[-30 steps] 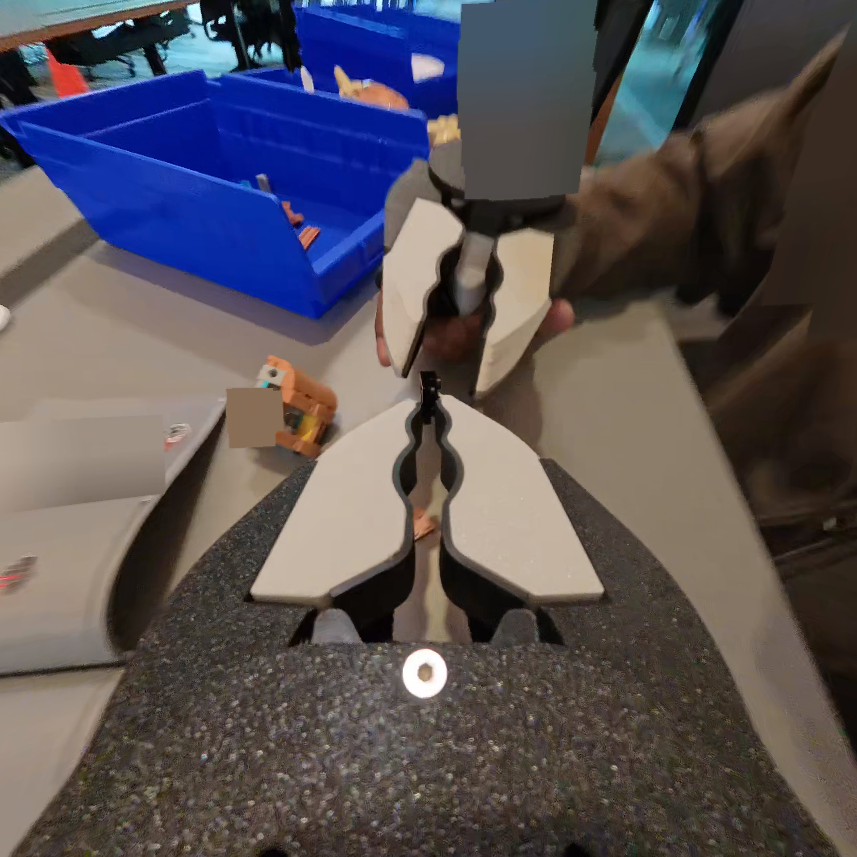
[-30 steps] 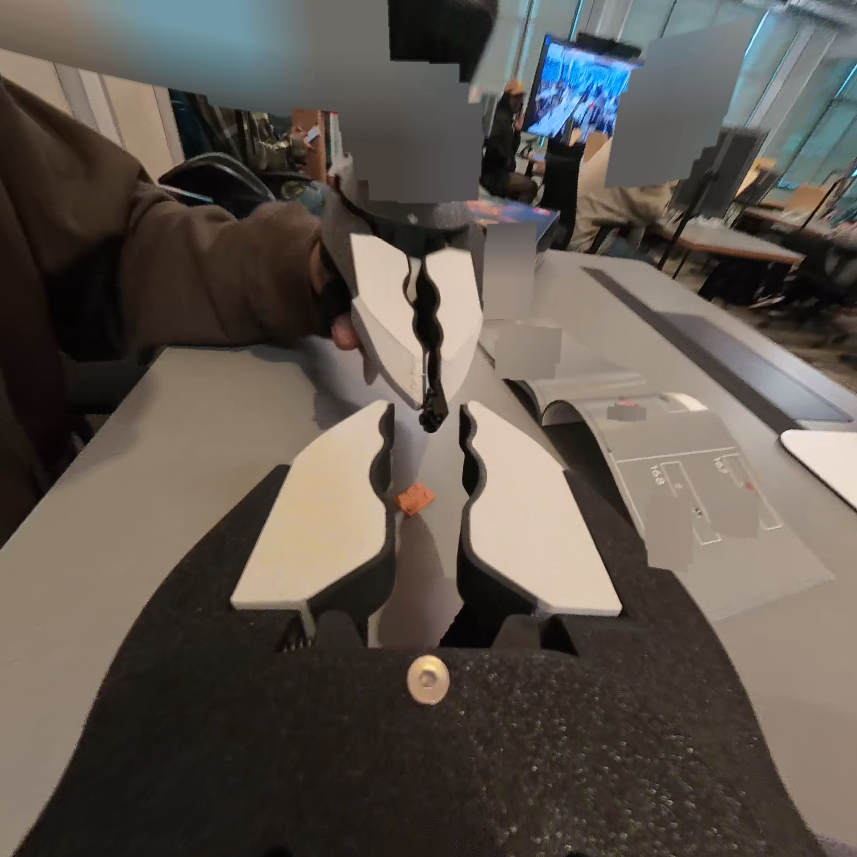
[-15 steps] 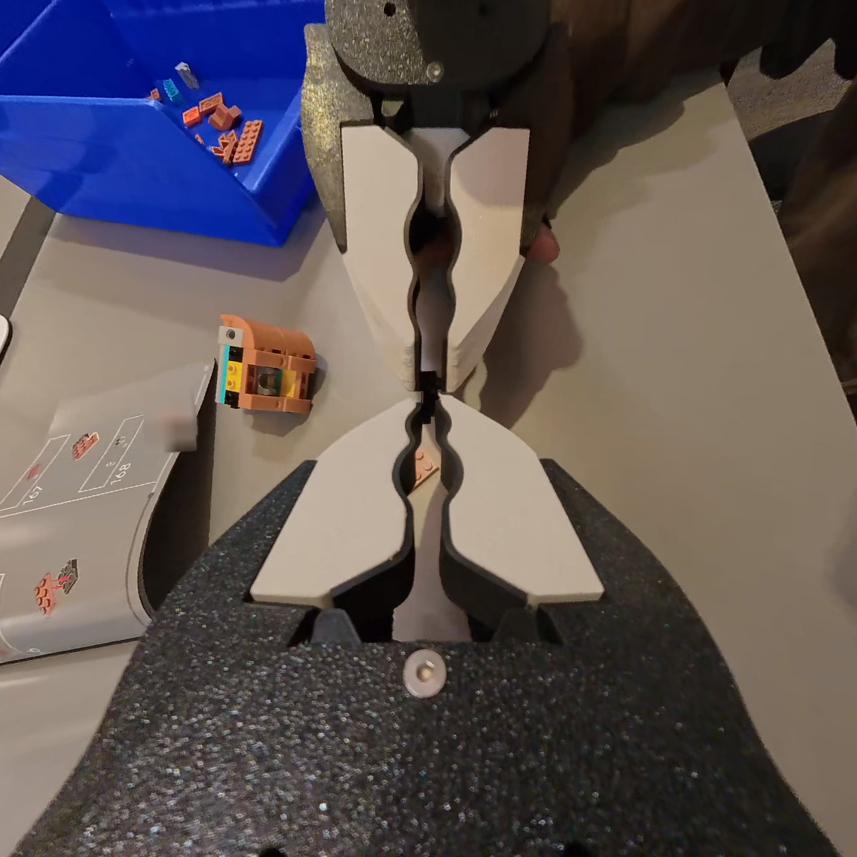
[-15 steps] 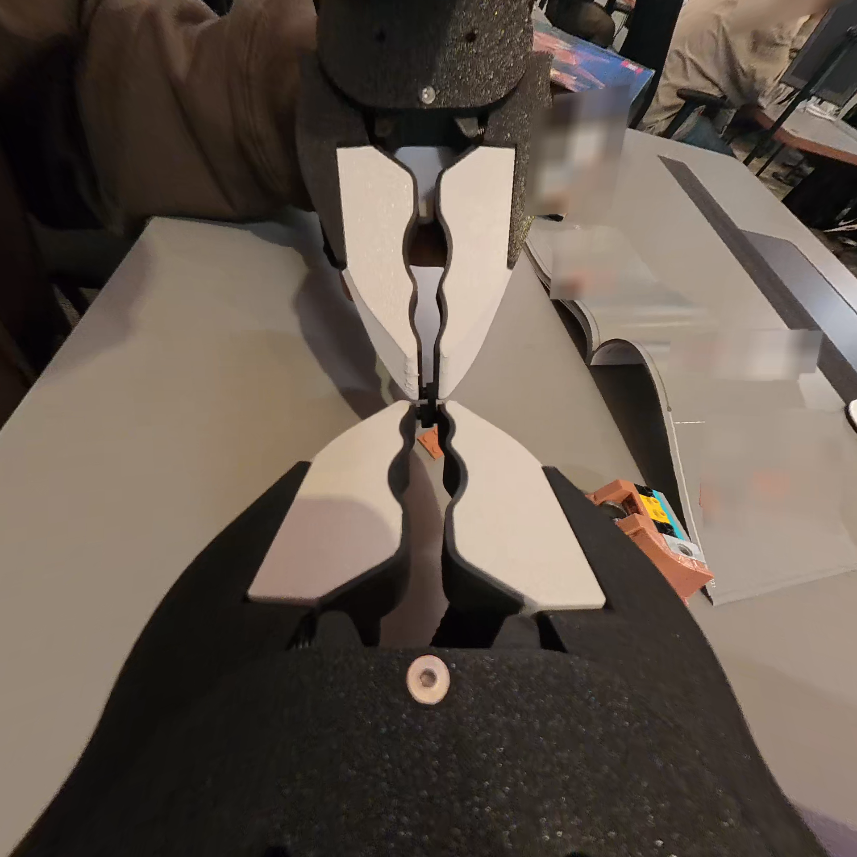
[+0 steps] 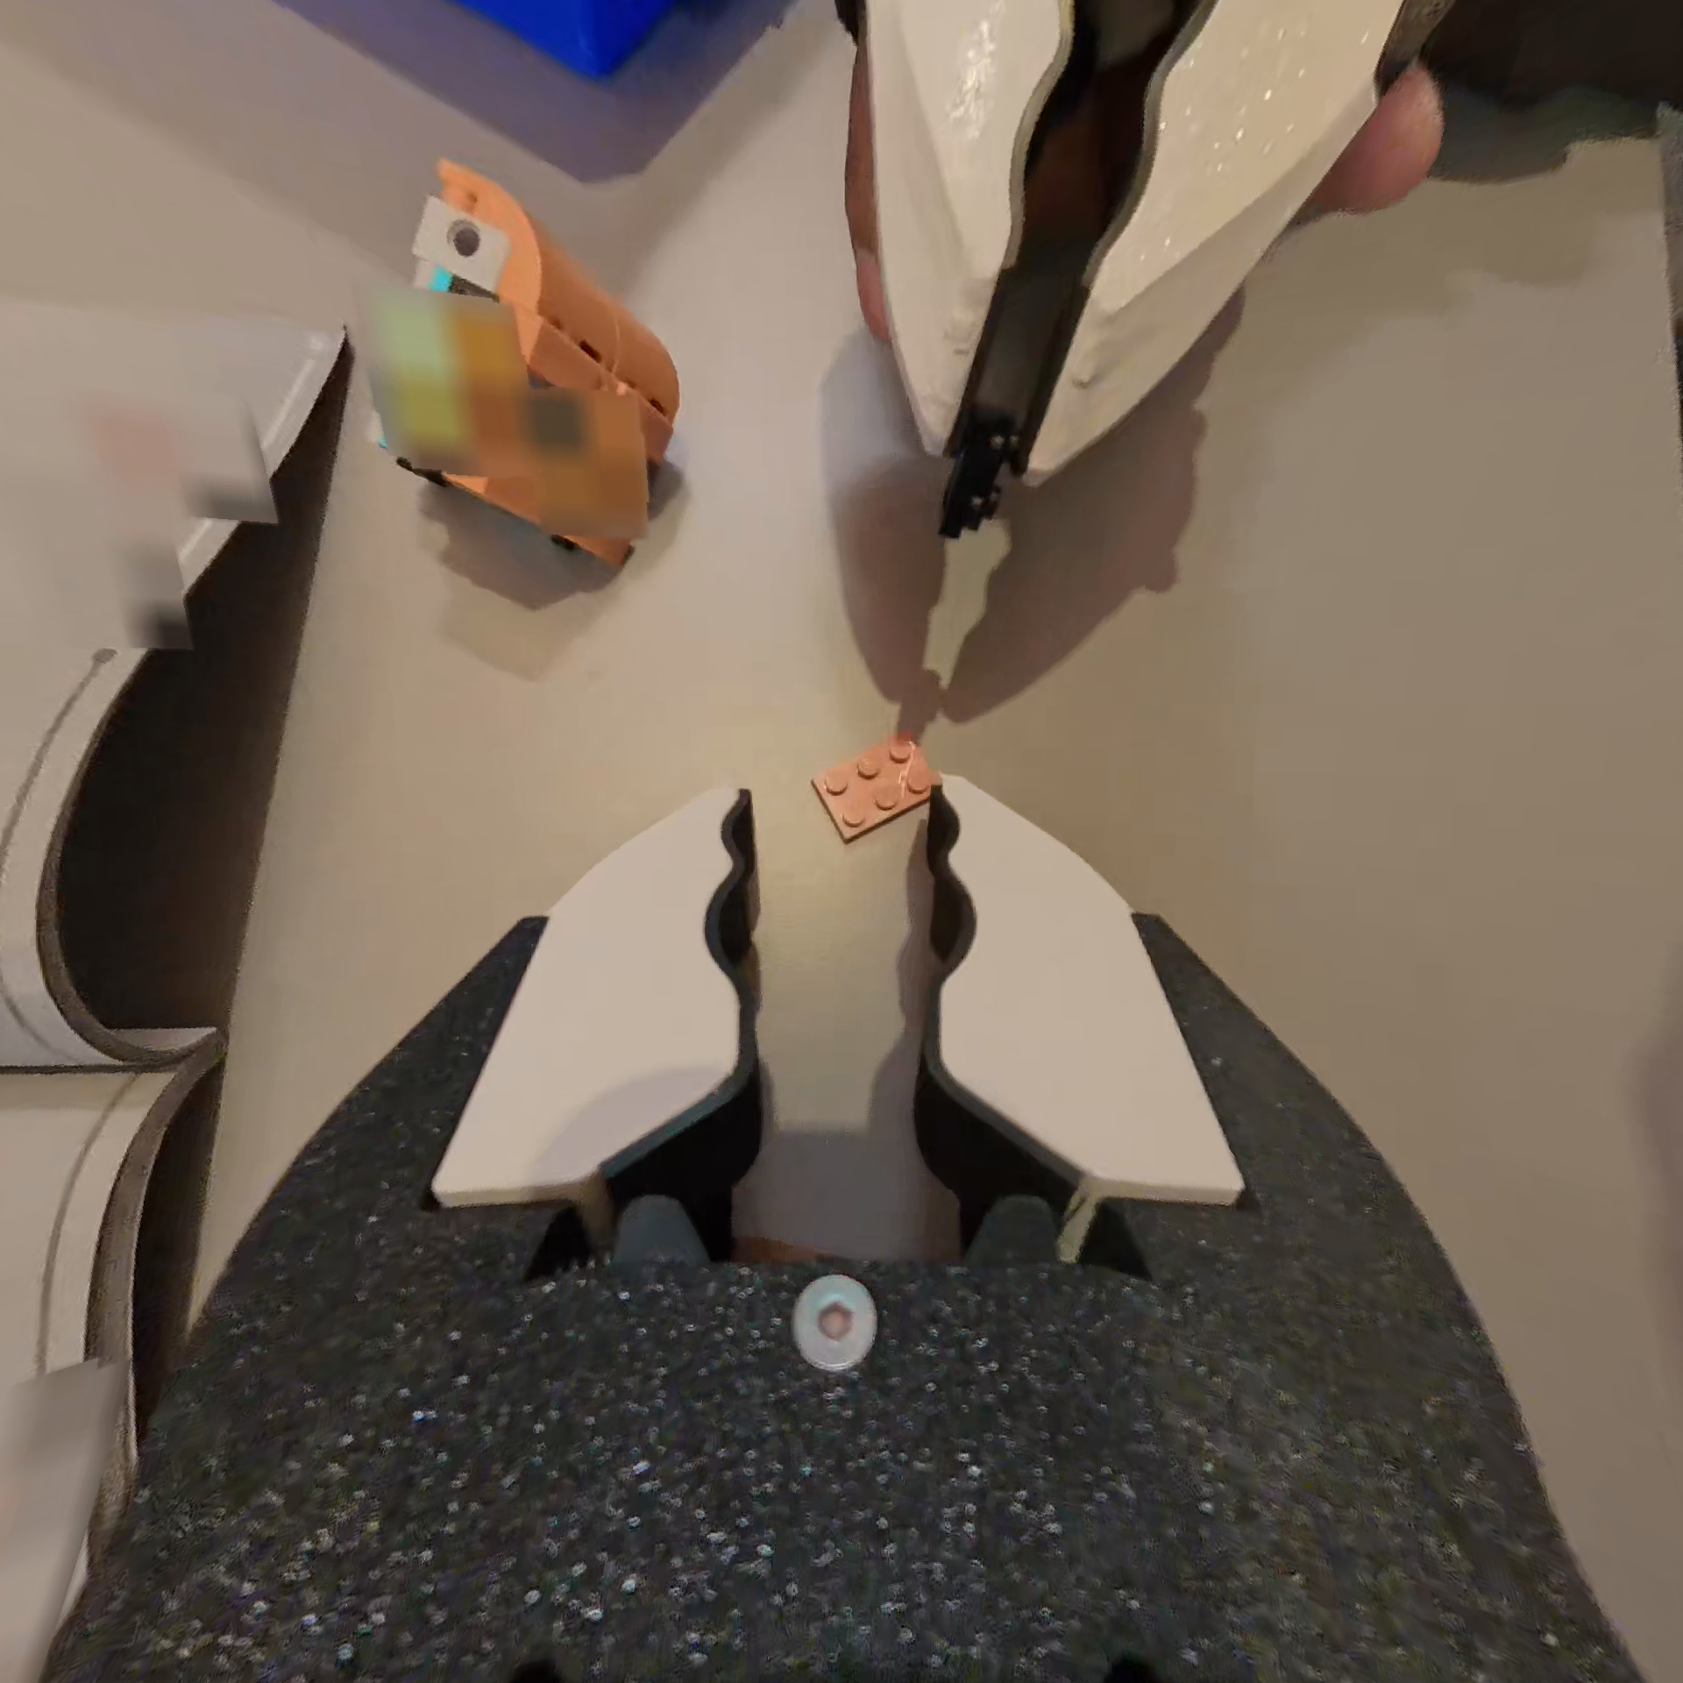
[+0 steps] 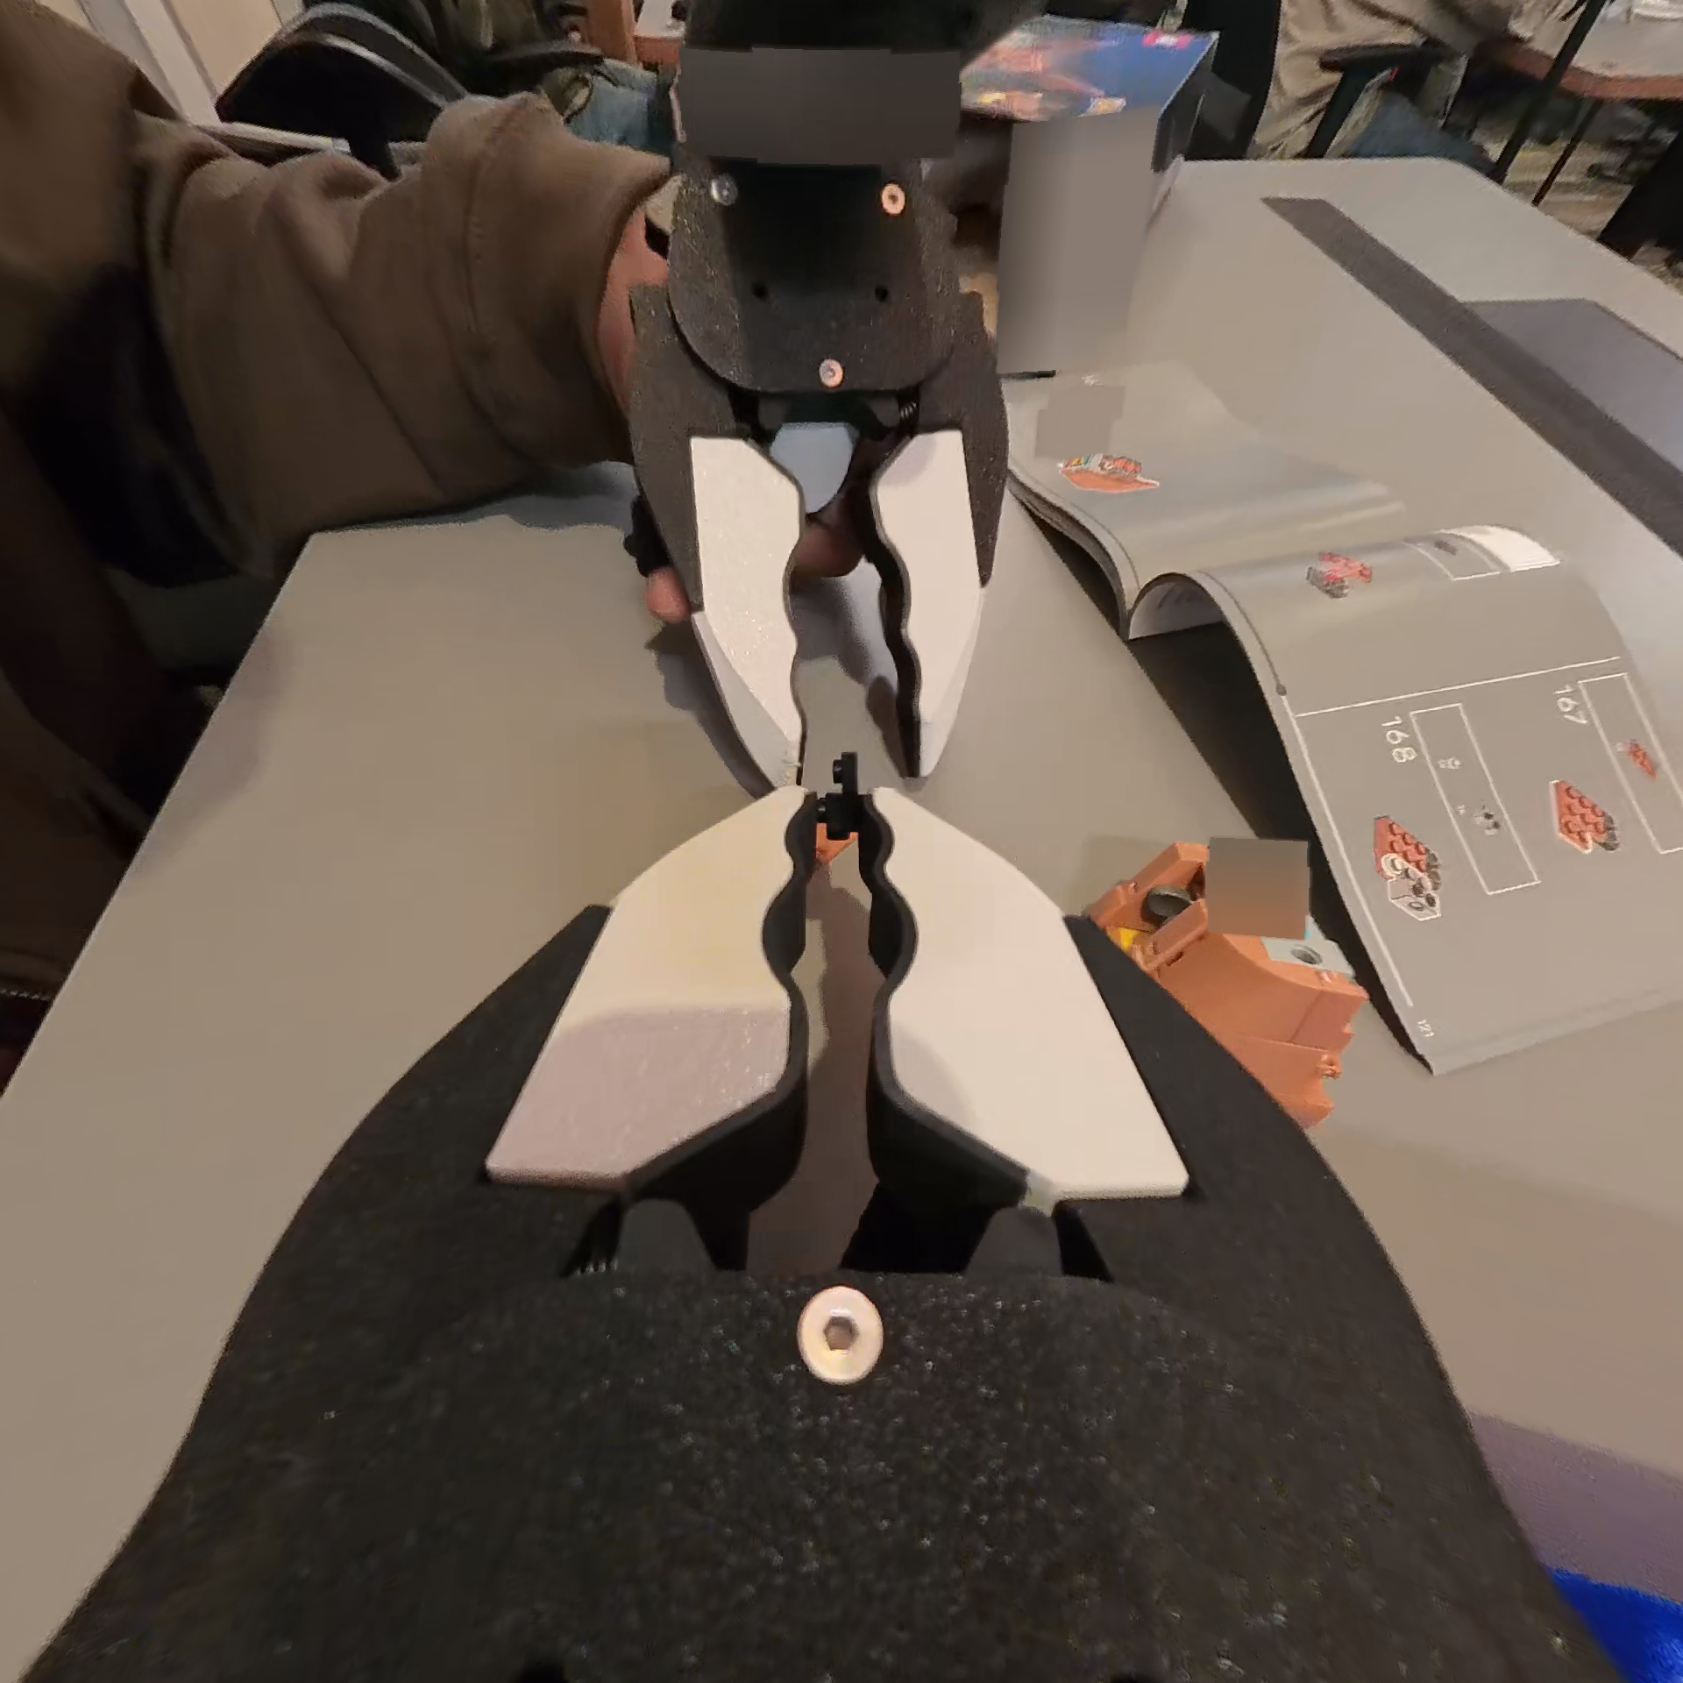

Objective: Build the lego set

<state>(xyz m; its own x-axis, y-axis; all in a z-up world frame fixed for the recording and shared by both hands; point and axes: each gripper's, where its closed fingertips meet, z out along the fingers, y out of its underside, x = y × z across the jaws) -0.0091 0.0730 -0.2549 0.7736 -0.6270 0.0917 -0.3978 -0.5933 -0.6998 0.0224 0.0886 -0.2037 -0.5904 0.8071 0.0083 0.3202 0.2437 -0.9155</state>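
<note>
In the left wrist view my left gripper (image 5: 842,801) is open and empty, low over the grey table (image 5: 1366,820). A small orange plate (image 5: 874,788) lies flat on the table just at its fingertips. My right gripper (image 5: 988,455) comes in from the top, shut on a small black piece (image 5: 974,496) that sticks out of its tips. In the right wrist view my right gripper (image 6: 840,800) pinches the black piece (image 6: 845,774), tip to tip with the open left gripper (image 6: 856,765). The orange plate (image 6: 827,847) shows partly under the right fingers.
A partly built orange model (image 5: 592,300) stands on the table left of the grippers, also in the right wrist view (image 6: 1248,993). An open instruction booklet (image 6: 1457,729) lies beside it. A blue bin corner (image 5: 637,36) and a box (image 6: 1084,228) are farther back. One gripper's finger ends stand about 7 centimeters off the other's.
The left gripper held the black piece; the right gripper closed on it too. Now the left has opened and drawn back, leaving the piece in the right gripper. Both have dropped closer to the table.
</note>
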